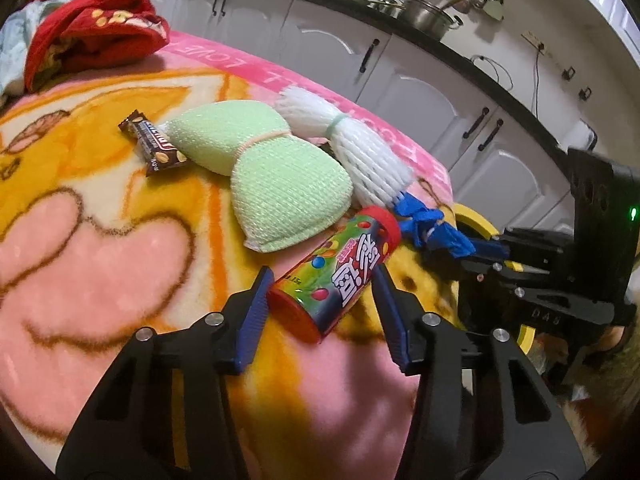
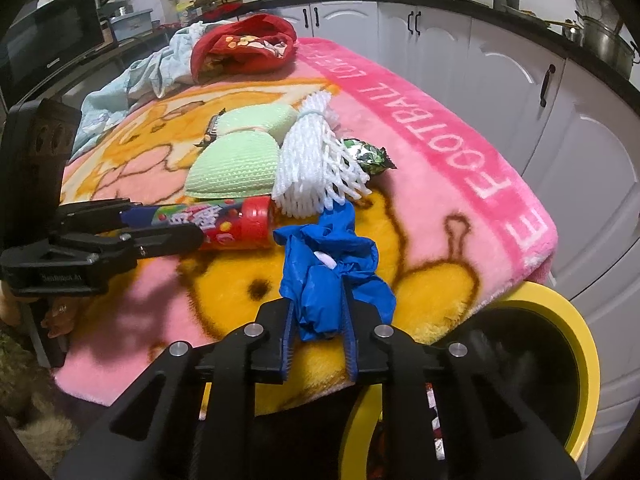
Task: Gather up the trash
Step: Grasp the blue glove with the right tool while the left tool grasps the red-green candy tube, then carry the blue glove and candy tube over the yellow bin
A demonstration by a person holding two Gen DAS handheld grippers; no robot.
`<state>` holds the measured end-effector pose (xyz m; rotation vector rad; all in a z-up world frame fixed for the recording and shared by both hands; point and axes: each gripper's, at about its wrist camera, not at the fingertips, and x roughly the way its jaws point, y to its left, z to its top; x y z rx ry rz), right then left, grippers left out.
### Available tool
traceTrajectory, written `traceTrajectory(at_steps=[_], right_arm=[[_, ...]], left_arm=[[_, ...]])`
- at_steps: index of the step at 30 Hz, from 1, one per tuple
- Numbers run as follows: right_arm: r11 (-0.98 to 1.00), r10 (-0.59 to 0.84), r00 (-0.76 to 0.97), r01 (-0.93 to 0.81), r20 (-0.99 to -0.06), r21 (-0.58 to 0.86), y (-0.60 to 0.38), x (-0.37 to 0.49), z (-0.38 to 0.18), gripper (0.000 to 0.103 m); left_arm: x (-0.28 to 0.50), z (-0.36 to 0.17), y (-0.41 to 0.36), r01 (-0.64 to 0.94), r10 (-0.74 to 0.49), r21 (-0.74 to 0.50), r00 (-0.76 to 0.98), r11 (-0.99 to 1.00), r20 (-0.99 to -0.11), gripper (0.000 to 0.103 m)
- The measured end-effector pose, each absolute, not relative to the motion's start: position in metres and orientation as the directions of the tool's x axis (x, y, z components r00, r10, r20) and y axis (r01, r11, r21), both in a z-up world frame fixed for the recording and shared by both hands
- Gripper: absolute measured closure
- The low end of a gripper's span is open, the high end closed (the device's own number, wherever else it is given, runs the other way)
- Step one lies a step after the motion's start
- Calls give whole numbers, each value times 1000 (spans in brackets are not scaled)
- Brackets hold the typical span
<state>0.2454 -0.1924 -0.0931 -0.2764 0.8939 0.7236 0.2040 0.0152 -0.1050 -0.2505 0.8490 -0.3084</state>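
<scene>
The left tongs [image 1: 322,298] are reaching forward, low over a worktop draped in a pink and yellow cartoon blanket [image 1: 120,240], their blue-padded fingers [image 1: 252,320] spread wide on either side of a candy tube [image 1: 334,274] with red caps that is lying on its side on the blanket; the pads are flanking the tube's near end, and contact cannot be confirmed. The right tongs [image 2: 318,344] are coming in from the blanket's near edge, closed tight on a crumpled blue glove [image 2: 332,268], which is bunching up between the fingers just beside the tube's far cap. Beyond the tube, a green mesh sponge [image 1: 260,168] tied at its middle and a bundle of white foam netting [image 1: 360,148] are lying side by side, with a brown chocolate wrapper [image 1: 154,142] touching the sponge's far end and a shiny green wrapper [image 2: 368,154] beside the netting. A yellow-rimmed bin [image 2: 560,360] is standing below the blanket's corner, near the right tongs.
</scene>
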Motion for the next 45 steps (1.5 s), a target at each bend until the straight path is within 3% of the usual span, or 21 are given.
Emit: traceTrajectory(at_steps=[10, 29, 45], right_arm=[[729, 478, 422, -680, -770, 80, -199, 235, -83, 91], [788, 506, 508, -601, -697, 134, -264, 219, -48, 91], [864, 461, 601, -472, -653, 175, -339, 212, -33, 91]], left_arm=[[182, -99, -10, 225, -303, -205, 637, 953, -709, 74], [172, -80, -36, 259, -325, -201, 653, 945, -684, 78], [203, -60, -113, 391, -401, -175, 628, 904, -667, 78]])
